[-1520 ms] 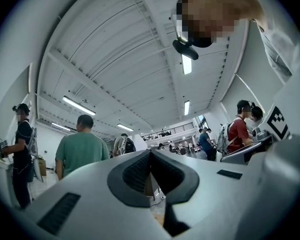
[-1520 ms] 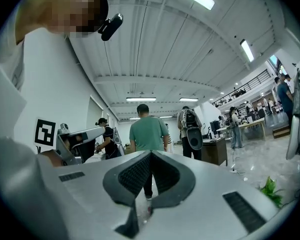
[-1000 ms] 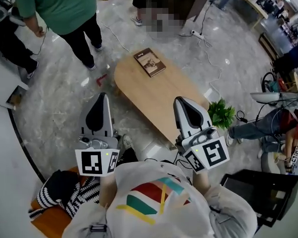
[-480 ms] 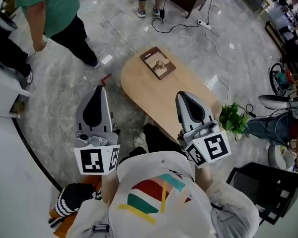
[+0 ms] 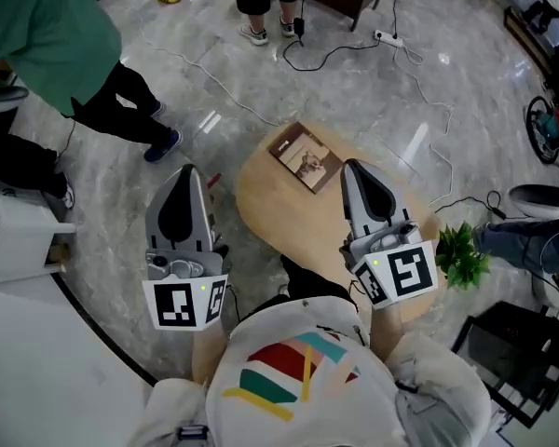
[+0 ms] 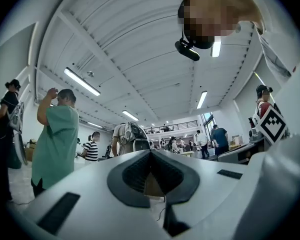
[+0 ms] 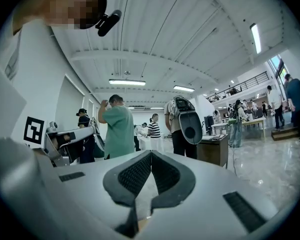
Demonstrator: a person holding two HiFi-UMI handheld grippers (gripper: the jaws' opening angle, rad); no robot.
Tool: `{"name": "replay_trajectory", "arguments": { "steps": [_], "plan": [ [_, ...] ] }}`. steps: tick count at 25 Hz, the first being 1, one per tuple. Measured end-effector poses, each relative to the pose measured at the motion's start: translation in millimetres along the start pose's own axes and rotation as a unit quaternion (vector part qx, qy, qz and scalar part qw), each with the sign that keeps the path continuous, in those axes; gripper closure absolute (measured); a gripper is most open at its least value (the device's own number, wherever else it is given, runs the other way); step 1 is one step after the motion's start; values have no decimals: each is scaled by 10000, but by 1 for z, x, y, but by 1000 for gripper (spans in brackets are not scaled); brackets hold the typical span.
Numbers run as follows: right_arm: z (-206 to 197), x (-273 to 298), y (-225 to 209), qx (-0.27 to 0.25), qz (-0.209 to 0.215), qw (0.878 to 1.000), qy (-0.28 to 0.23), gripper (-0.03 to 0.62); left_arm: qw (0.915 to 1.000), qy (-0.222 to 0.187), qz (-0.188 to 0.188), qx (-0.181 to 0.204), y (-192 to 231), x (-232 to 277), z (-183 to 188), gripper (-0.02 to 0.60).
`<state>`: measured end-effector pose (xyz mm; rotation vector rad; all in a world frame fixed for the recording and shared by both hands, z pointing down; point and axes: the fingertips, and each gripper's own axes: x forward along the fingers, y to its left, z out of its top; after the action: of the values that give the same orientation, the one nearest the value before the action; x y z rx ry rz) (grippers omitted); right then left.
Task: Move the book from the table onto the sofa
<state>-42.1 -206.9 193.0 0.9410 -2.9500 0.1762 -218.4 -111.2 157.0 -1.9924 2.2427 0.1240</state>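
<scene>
Book (image 5: 306, 157) nearer now, in head view only

One book (image 5: 306, 156). One oval wooden table (image 5: 261, 203). Two grippers: left gripper (image 5: 188, 171), right gripper (image 5: 353, 166). Two marker cubes, one per gripper. One green plant (image 5: 461, 254). One white power strip (image 5: 388, 37). Head view: three bystanders, each partly in frame. Gripper views: perhaps ten people across hall; distant ones too small for sure count.

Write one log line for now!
brown rectangular book: on oval wooden table | left claw: shut, empty | right claw: shut, empty
</scene>
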Motion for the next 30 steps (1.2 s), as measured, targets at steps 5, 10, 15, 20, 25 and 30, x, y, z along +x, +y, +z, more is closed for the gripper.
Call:
{"name": "replay_trajectory", "arguments": {
  "steps": [5, 10, 15, 20, 25, 30],
  "plan": [
    [-21, 67, -37, -398, -49, 9988, 293, 580, 9993, 304, -207, 101, 13, 75, -38, 575],
    [-61, 114, -58, -456, 35, 9967, 664, 580, 9958, 771, -499, -47, 15, 120, -101, 575],
    [-131, 161, -91, -167, -64, 9932, 1153, 580, 9876, 1188, -1016, -176, 16, 166, -207, 574],
    [-218, 207, -114, 43, -254, 9877, 1542, 580, 9830, 1341, -1176, -432, 24, 208, -313, 575],
    [-318, 233, -124, 254, -371, 9748, 2185, 580, 9720, 1804, -1319, -726, 17, 218, -406, 575],
    [-411, 242, -133, 465, -560, 9549, 2877, 580, 9597, 2301, -1375, -846, 15, 218, -490, 575]
  ]
}}
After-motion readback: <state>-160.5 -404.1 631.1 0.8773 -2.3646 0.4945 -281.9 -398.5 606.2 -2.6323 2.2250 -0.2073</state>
